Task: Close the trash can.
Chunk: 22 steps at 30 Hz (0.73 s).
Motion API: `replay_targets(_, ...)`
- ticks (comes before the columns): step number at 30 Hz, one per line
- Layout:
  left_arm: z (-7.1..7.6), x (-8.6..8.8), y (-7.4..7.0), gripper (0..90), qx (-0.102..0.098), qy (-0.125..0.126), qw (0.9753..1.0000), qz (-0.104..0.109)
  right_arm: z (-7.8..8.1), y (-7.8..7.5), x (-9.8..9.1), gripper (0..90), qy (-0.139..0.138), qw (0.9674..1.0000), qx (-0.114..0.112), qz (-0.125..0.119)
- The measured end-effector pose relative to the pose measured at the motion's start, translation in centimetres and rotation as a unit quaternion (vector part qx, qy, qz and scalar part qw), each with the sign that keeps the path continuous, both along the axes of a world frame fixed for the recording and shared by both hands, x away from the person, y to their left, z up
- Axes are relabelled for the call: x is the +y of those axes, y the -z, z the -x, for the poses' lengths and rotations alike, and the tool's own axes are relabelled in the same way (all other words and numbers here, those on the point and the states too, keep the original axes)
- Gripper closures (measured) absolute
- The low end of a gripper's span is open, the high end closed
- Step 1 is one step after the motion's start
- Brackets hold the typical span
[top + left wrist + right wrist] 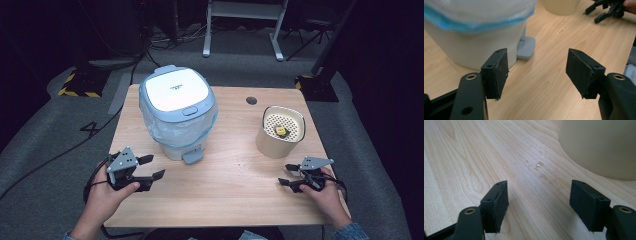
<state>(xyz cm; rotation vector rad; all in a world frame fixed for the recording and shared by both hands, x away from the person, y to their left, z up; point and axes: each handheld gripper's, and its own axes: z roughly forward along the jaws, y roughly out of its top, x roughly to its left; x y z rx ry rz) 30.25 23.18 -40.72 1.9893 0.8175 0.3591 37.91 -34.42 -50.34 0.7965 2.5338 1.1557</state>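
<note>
Lidded bin (177, 107) (bag-lined); beige canister (280, 131) holds a yellow piece (281, 131); both hand-held grippers released.

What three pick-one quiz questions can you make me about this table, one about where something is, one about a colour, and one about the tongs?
1. Where is the foot pedal of the pedal bin?
A. on the side facing the person
B. on the far side
C. on top of the lid

2. What colour is the little thing lying in the beige cup?
A. red
B. yellow
C. green

3. How are the left tongs?
A. shut on the pedal
B. shut on nothing
C. open, holding nothing

Answers: 1 A, the pedal sticks out toward the hands. 2 B, it looks yellow on the cup's holed insert. 3 C, only bare table shows between the pads.
</note>
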Motion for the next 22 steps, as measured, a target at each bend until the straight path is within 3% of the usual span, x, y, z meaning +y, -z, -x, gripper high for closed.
replay_targets(4,-0.1,0.1,2.0,34.9,0.013,-0.021,0.9997,0.003,0.0,0.0,0.0,31.3,0.0,1.0,0.0,0.0)
replay_targets(9,-0.1,-0.1,4.2,34.6,0.018,-0.046,0.9985,-0.022,0.0,0.0,0.0,31.3,0.0,1.0,0.0,0.0)
replay_targets(14,-0.2,-0.4,6.3,33.4,0.024,-0.059,0.9976,-0.028,0.0,0.0,0.0,31.3,0.0,1.0,-0.001,0.001)
replay_targets(16,-0.1,-0.6,7.2,33.4,0.031,-0.075,0.9963,-0.027,0.0,0.0,0.0,31.3,0.0,1.0,-0.001,0.001)
replay_targets(22,-0.1,-1.0,9.0,32.8,0.051,-0.07,0.9955,-0.039,0.0,0.0,0.0,31.3,0.0,1.0,-0.001,0.001)
